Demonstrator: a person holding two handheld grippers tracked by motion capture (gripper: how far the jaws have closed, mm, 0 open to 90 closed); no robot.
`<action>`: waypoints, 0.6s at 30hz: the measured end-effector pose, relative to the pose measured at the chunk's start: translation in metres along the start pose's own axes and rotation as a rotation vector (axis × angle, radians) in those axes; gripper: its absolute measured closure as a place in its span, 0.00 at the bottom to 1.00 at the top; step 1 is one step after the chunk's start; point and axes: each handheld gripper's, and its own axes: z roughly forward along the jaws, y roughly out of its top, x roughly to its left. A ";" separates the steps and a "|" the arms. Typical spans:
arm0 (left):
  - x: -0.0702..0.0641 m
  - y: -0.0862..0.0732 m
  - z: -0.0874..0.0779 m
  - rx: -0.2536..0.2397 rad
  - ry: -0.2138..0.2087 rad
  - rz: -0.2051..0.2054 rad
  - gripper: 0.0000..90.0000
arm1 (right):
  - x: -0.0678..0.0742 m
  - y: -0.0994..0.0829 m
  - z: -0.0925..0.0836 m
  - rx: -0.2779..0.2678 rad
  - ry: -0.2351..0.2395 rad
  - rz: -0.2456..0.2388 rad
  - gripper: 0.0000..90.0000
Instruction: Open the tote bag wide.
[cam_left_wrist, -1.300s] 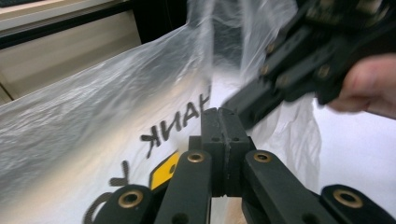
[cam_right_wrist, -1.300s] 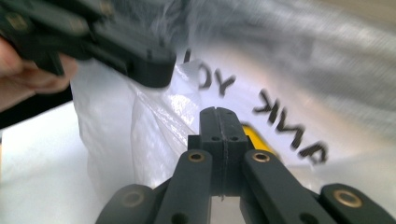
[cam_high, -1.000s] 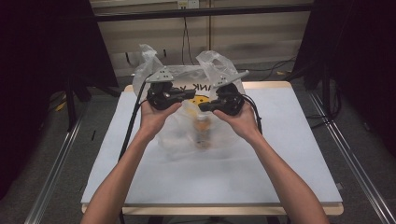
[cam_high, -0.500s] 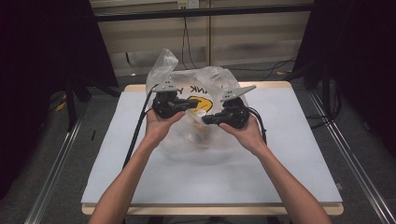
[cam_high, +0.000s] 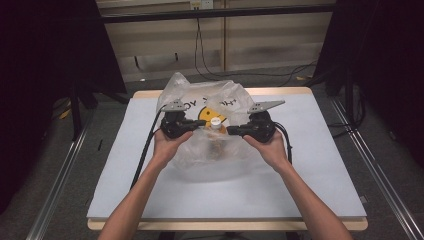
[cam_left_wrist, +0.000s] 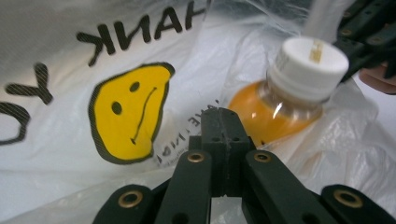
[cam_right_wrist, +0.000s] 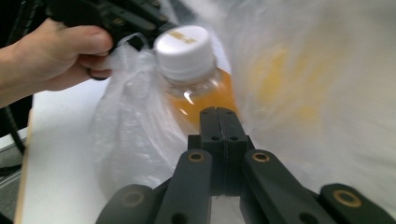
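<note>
Looking down at the clear plastic bag (cam_high: 210, 145), I've got an orange drink bottle (cam_high: 216, 131) standing upright inside it, white cap poking out the top. My left gripper (cam_high: 200, 125) and right gripper (cam_high: 231, 131) sit either side of that cap, jaws pressed together, each apparently pinching bag film. Bag's sitting mid-way on the white table (cam_high: 320, 170), dark curtains around it.

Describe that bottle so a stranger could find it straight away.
On the white table sits a clear plastic bag printed with a yellow smiley face. Between the two hand-held tongs, the bottle stands upright inside the bag: clear, filled with orange liquid, and topped by a white screw cap, the only capped thing there.
</note>
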 end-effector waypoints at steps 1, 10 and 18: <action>0.000 -0.004 0.001 0.012 -0.001 0.000 1.00 | -0.002 -0.002 0.001 0.000 -0.007 0.006 1.00; 0.002 -0.037 0.009 0.039 -0.040 -0.014 1.00 | -0.017 -0.025 0.010 0.065 -0.049 0.039 1.00; 0.011 -0.067 0.015 0.137 -0.031 -0.024 1.00 | -0.032 -0.052 0.018 0.107 -0.060 0.085 1.00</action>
